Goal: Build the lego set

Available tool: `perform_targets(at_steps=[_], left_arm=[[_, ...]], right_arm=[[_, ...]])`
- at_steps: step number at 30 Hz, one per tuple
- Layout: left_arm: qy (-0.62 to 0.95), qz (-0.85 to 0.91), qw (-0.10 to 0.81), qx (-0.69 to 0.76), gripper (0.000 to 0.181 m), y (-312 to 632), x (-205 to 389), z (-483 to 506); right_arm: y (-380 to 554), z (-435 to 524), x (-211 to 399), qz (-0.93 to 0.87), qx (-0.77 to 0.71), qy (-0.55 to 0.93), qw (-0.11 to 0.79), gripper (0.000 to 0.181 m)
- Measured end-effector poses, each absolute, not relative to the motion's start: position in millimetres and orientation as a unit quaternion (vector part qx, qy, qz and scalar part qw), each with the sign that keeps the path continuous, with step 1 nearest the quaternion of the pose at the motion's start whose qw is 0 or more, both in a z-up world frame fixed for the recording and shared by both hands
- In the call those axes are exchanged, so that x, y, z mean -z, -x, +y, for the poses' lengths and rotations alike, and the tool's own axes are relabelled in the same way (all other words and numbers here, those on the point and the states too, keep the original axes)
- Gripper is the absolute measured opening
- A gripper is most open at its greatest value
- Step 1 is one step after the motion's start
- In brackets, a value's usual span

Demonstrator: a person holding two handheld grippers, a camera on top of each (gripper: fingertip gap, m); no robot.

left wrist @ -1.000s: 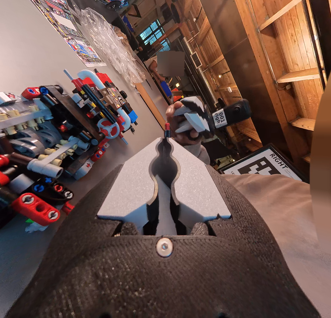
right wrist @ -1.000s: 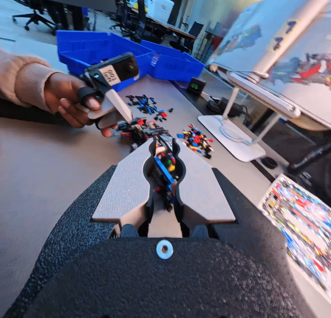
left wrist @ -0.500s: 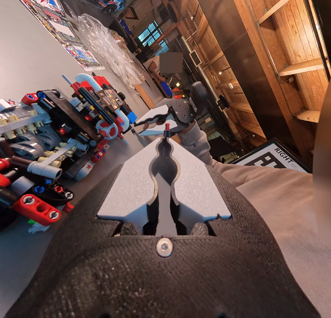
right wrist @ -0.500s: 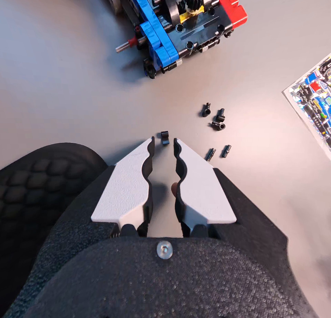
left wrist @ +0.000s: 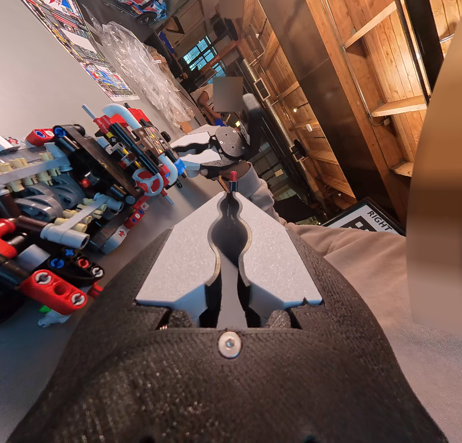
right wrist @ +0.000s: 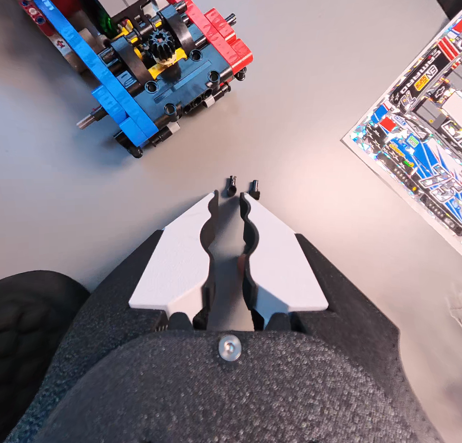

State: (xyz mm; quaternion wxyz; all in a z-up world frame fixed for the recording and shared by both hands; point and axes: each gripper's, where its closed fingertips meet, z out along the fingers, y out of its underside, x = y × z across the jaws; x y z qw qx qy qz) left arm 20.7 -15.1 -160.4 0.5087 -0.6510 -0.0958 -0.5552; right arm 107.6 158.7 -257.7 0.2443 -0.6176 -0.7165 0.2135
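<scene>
My left gripper (left wrist: 231,193) is shut on a small black piece with a red pin (left wrist: 233,181) sticking out of its tips, held above the table beside the lego model (left wrist: 82,181). My right gripper (right wrist: 228,193) is open and points down at the grey table (right wrist: 62,206). A small black connector (right wrist: 232,185) lies just beyond its tips, between them. A second black connector (right wrist: 255,187) lies at the right fingertip. The model's blue and red end (right wrist: 160,63) lies ahead to the left. The right gripper also shows in the left wrist view (left wrist: 185,153), open, near the model.
A sticker sheet (right wrist: 420,121) lies at the right of the right gripper, also seen in the left wrist view (left wrist: 75,36). Clear plastic bags (left wrist: 142,71) lie farther along the table. A person's sleeve (left wrist: 362,268) is at the right. Wooden shelving stands behind. My hands' fingertips stand some 20 centimetres from each other.
My right gripper swung down from a level view to face the table, then moved forward from one black piece to two black connectors, closer to the model. My left gripper barely moved.
</scene>
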Motion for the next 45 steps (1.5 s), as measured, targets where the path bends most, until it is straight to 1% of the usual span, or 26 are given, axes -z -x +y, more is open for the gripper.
perform_targets(at_steps=[6, 8, 11, 13, 15, 17, 18, 20, 22, 24, 29, 38, 45], left_arm=[[0.650, -0.094, 0.508, 0.558, 0.000, -21, 160, -15], [0.650, -0.094, 0.510, 0.556, 0.000, -21, 160, -15], [0.650, -0.096, 0.523, 0.542, 0.000, -18, 160, -14], [0.654, -0.093, 0.533, 0.530, 0.000, -17, 160, -14], [0.657, -0.087, 0.541, 0.518, 0.000, -17, 159, -13], [0.655, -0.072, 0.549, 0.514, 0.000, -20, 155, -12], [0.648, -0.063, 0.557, 0.516, 0.000, -23, 151, -11], [0.638, -0.035, 0.570, 0.517, 0.000, -29, 143, -13], [0.634, -0.006, 0.579, 0.513, 0.000, -34, 138, -17], [0.638, 0.011, 0.584, 0.502, 0.000, -36, 137, -20], [0.646, 0.025, 0.578, 0.498, 0.000, -37, 138, -24], [0.670, 0.049, 0.552, 0.494, 0.000, -45, 146, -25], [0.680, 0.070, 0.552, 0.477, 0.000, -49, 149, -25]], right_arm=[[-103, 160, 258, -0.719, -0.205, 0.618, 0.244, 0.011], [-102, 159, 259, -0.723, -0.203, 0.615, 0.241, 0.005], [-102, 156, 257, -0.740, -0.191, 0.594, 0.251, 0.005], [-97, 133, 235, -0.739, -0.232, 0.572, 0.270, 0.005], [-89, 89, 197, -0.736, -0.309, 0.532, 0.284, 0.004], [-82, 27, 166, -0.727, -0.421, 0.486, 0.242, 0.004], [-79, 5, 162, -0.725, -0.451, 0.474, 0.215, 0.005], [-69, -20, 162, -0.714, -0.490, 0.467, 0.179, 0.005], [-58, -36, 162, -0.673, -0.547, 0.482, 0.122, 0.005], [-53, -44, 168, -0.659, -0.568, 0.485, 0.088, 0.004], [-49, -48, 168, -0.643, -0.588, 0.486, 0.070, 0.004], [-53, -41, 170, -0.647, -0.586, 0.482, 0.069, 0.004], [-56, -42, 168, -0.645, -0.596, 0.474, 0.063, 0.004]])
